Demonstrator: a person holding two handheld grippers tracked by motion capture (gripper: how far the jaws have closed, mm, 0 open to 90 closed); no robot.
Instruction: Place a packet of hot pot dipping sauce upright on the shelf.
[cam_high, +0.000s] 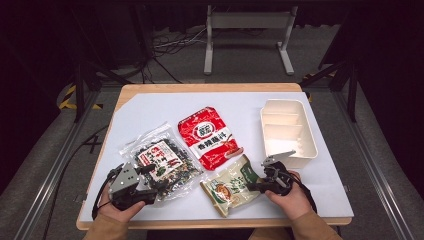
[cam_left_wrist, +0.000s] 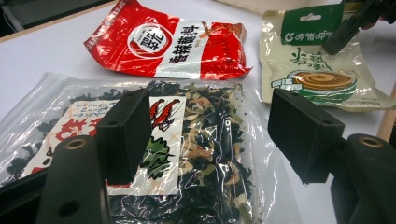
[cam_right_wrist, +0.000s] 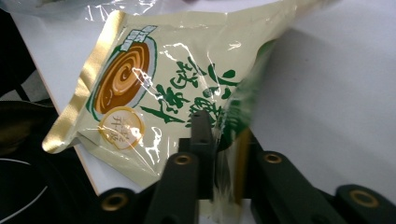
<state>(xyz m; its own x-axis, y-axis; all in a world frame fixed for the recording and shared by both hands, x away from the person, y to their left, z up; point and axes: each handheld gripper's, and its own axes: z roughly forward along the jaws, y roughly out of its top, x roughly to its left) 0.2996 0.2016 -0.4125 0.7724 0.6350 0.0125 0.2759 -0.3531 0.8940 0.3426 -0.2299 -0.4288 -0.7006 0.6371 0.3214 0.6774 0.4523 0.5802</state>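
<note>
Two tools work at the near edge of the bench (cam_high: 150, 100). At about five o'clock on it, the right tool (cam_high: 251, 187) has its jaws clamped on the green top edge of the cream sauce pouch (cam_high: 232, 186); in the right gripper view the thin film of that pouch (cam_right_wrist: 154, 93) is pinched flat between the black jaws, with the pouch body angled away from them. I judge this pouch light and limp: a soft foil-lined bag with a loose, shifting filling, glossy and likely to slip if pinched on its belly. The flat sealed margin by the hang-hole is the sound place to hold, since it is stiff and has no filling to squash. Held by that one edge it will probably sag and swing, so a slow lift suits it.

At seven o'clock the left tool (cam_high: 152, 189) hovers with jaws wide apart over the clear bag of dried seaweed mix (cam_high: 162, 162), gripping nothing; the left gripper view shows the bag (cam_left_wrist: 205, 140) between the spread jaws, untouched.

Farther off, near the middle, lies the red seasoning packet (cam_high: 207, 136). At two o'clock stands the white divided tray (cam_high: 306, 131), well apart from the pouch.
</note>
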